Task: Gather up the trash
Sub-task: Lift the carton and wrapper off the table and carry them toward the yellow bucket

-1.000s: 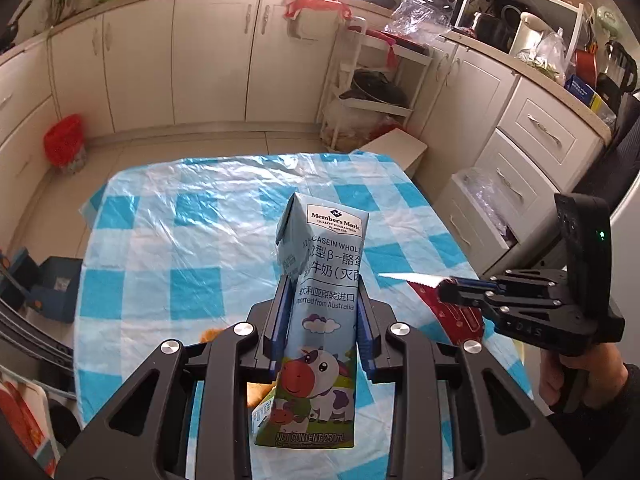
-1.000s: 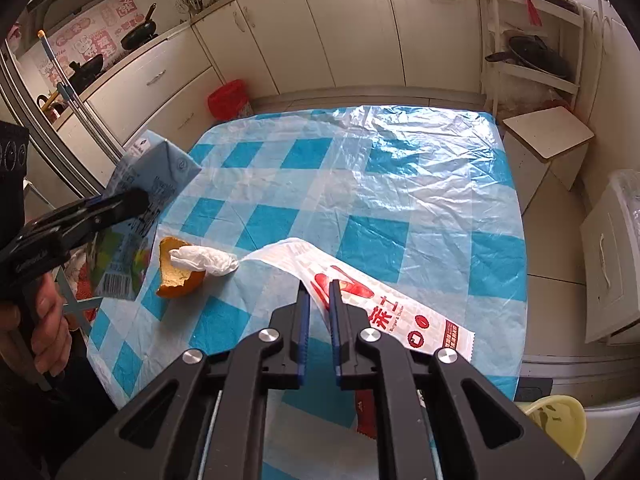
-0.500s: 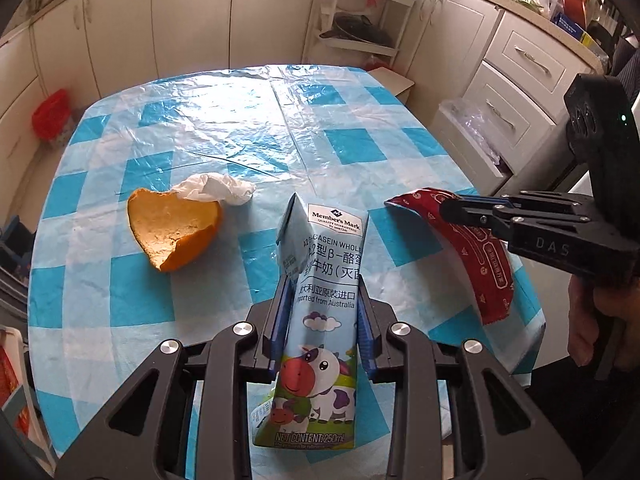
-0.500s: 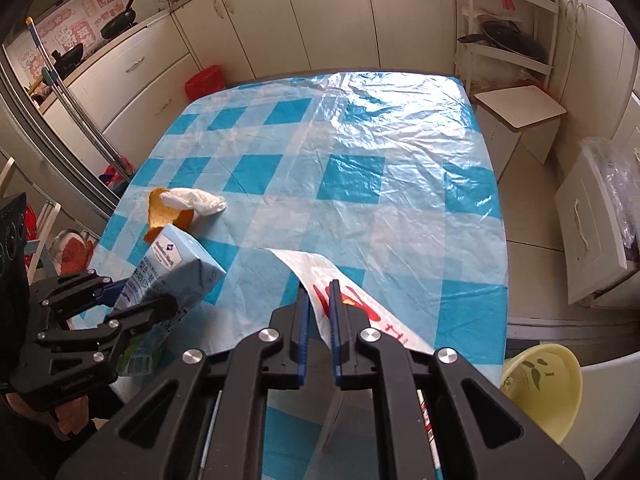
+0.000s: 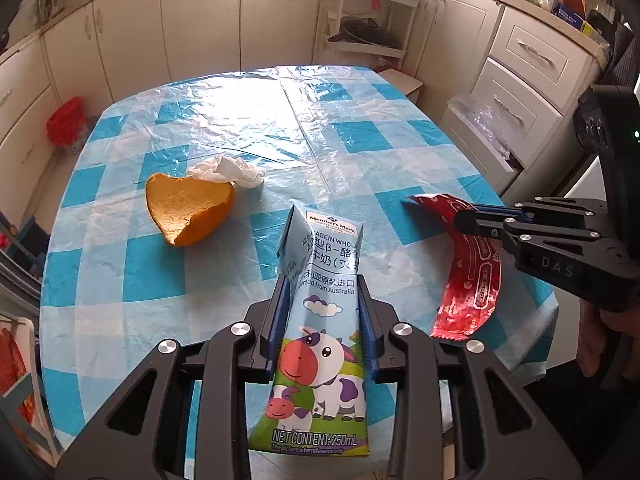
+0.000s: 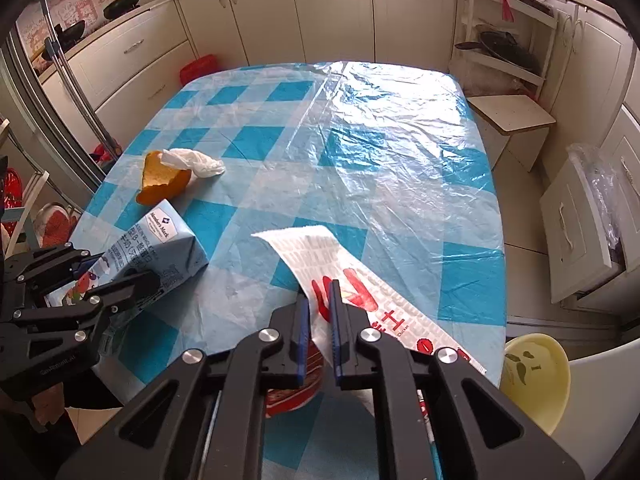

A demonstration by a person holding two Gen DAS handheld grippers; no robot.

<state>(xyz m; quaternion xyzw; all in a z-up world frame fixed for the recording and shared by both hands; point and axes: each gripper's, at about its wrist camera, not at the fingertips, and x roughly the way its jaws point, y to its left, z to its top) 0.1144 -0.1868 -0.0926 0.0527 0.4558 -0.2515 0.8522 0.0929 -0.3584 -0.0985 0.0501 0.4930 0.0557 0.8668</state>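
Left wrist: orange peel (image 5: 188, 210) touches tissue (image 5: 230, 170) (tablecloth (image 5: 152, 264) beneath).

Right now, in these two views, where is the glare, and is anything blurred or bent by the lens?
Left wrist view: strong glare on the plastic tablecloth at the far side; the milk carton stays sharp; the cabinets curve with the lens. Right wrist view: glare on the far right of the cloth, print on the wrapper still readable, corners dark.

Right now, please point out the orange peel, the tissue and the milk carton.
orange peel (image 5: 188, 210), left wrist view, inner side.
tissue (image 5: 230, 168), left wrist view, crumpled middle.
milk carton (image 5: 320, 320), left wrist view, printed front.
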